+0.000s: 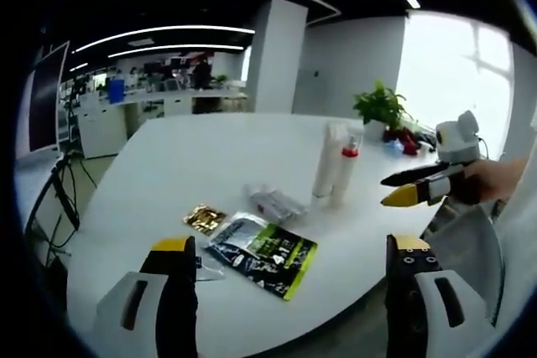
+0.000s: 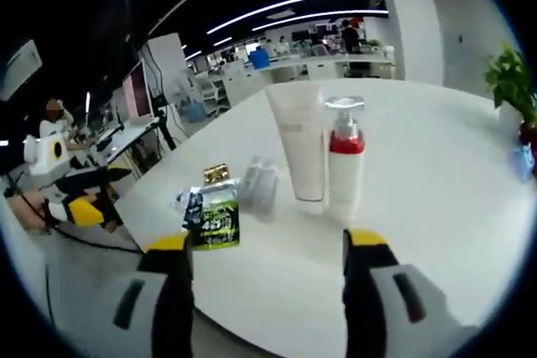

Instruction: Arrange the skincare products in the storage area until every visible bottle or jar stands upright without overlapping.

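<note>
A white tube (image 1: 325,161) and a white pump bottle with a red collar (image 1: 346,169) stand upright side by side, close together, on the white table (image 1: 210,157). In the right gripper view the tube (image 2: 299,144) and the pump bottle (image 2: 345,161) rise just beyond my right gripper (image 2: 264,245), which is open with nothing between its jaws. My left gripper (image 1: 289,245) is open at the table's near edge, above a green and black sachet (image 1: 264,253). The right gripper (image 1: 411,186) comes in from the right, short of the bottles.
A gold sachet (image 1: 204,219) and a clear packet (image 1: 275,203) lie flat beside the green sachet (image 2: 216,217). A potted plant (image 1: 382,108) stands at the table's far side. Desks and monitors fill the office behind. The left gripper (image 2: 80,203) hangs off the table edge.
</note>
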